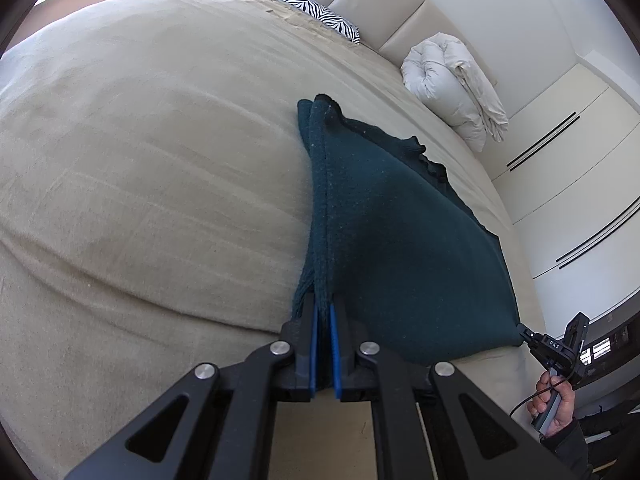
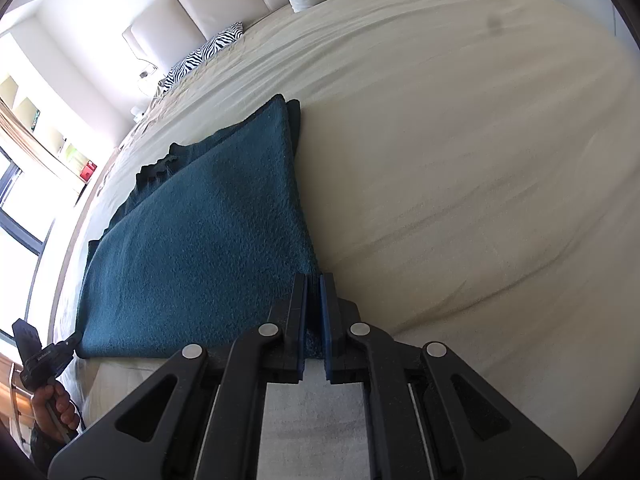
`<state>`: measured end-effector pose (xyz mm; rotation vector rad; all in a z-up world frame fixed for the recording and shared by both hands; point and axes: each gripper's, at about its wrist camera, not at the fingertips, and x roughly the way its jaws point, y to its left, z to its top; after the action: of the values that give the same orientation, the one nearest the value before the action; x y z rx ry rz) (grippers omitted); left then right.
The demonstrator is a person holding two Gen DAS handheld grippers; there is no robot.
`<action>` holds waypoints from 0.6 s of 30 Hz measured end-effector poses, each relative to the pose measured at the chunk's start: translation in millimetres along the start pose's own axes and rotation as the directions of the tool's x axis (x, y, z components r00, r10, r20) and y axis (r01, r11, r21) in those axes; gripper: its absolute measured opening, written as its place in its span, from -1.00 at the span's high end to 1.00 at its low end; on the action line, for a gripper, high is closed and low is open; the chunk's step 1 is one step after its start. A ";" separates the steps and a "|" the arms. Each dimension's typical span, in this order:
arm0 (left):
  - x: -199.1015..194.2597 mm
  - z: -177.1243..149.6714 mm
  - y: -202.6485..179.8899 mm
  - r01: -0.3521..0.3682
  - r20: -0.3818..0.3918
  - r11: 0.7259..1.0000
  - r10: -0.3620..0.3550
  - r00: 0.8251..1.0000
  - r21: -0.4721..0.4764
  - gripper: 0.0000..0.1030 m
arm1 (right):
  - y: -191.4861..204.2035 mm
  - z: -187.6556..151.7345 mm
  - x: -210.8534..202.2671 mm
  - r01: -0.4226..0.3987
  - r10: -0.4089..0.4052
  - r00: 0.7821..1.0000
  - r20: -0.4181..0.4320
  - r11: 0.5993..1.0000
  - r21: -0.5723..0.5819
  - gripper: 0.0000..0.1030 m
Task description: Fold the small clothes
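Observation:
A dark teal knitted garment (image 1: 400, 240) lies folded on the beige bed; it also shows in the right wrist view (image 2: 208, 232). My left gripper (image 1: 324, 312) is shut on its near left corner, where the layers bunch between the blue pads. My right gripper (image 2: 314, 292) is shut on the near right corner. Each gripper shows in the other's view, the right one (image 1: 524, 334) and the left one (image 2: 70, 342), each at a near corner of the garment. The near edge is stretched between them, slightly lifted. The far edge rests on the bed.
The beige bedspread (image 1: 160, 160) spreads wide to the left, and to the right in the right wrist view (image 2: 460, 160). A zebra-print pillow (image 1: 316, 10) and a rolled white duvet (image 1: 452, 84) lie by the padded headboard. White wardrobe doors (image 1: 580, 160) stand beyond the bed.

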<state>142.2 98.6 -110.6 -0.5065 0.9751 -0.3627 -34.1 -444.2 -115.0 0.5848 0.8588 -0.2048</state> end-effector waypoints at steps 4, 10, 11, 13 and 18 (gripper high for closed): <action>2.2 -0.1 0.3 -0.002 -0.006 1.000 0.002 1.000 -0.004 0.86 | 3.0 -3.0 -0.5 0.018 -0.018 1.000 -0.005 1.000 -0.025 0.90; 2.5 1.0 -17.0 -0.084 -0.011 0.996 0.084 0.996 0.041 0.80 | -3.2 -4.9 3.1 -0.007 0.007 1.000 -0.009 1.000 0.004 0.89; 2.2 1.4 -20.1 -0.094 -0.013 0.994 0.095 0.995 0.046 0.73 | -5.0 -5.3 1.6 -0.023 0.023 1.000 -0.004 1.000 0.016 0.87; -0.7 1.3 -30.8 -0.115 -0.005 0.990 0.116 0.993 0.075 0.52 | -11.6 -5.3 -1.8 -0.053 0.053 0.999 0.001 0.997 0.052 0.84; -16.1 1.2 -69.3 -0.209 0.075 0.958 0.198 0.977 0.195 -0.09 | -21.9 -2.1 -27.9 -0.055 0.045 0.995 0.089 0.992 0.111 0.56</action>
<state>130.3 49.7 -60.2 -0.2275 0.9160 -0.2575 -62.2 -462.8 -103.6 0.6981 0.7511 -0.2327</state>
